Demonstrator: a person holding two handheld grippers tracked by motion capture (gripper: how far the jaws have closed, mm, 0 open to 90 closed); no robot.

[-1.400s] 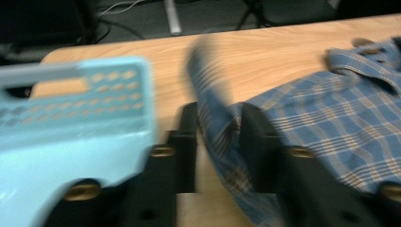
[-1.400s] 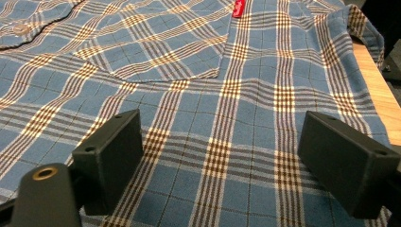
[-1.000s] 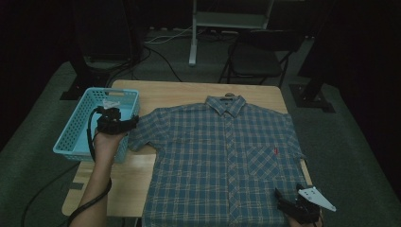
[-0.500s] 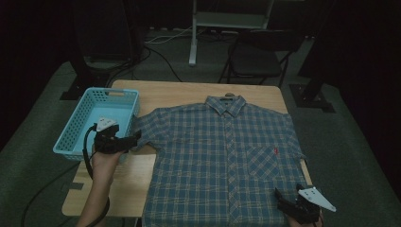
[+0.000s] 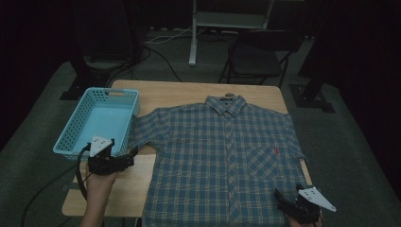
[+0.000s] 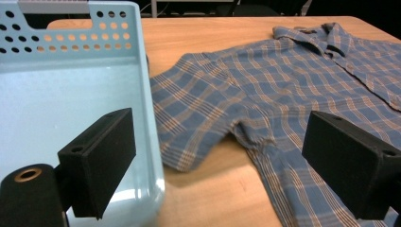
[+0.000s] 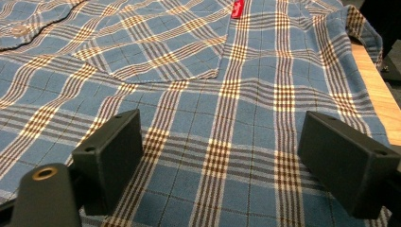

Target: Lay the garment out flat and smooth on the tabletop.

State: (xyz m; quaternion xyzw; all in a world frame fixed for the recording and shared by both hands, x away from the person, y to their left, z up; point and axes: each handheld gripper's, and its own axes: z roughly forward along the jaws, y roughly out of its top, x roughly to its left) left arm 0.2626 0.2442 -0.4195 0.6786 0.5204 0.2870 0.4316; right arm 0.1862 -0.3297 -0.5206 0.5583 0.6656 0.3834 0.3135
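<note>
While my left forearm reaches up from the table's near edge, the left gripper (image 5: 124, 162) sits between basket (image 5: 71, 142) and shirt (image 5: 222, 165) sleeve, jaws spread wide, nothing held. Shirt lies flat on the table (image 5: 189, 92), buttoned, collar pointing away, long axis near-to-far. I see the right gripper (image 5: 288, 202) low over the shirt's near right hem, jaws released, empty.

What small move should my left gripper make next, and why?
Probably ease the left gripper forward onto the near sleeve of the plaid shirt. Its fingers stand open and hold nothing, with the sleeve's hem lying flat on the table just ahead, between them, beside the blue basket. The right gripper is already open over the shirt's bottom corner.
</note>
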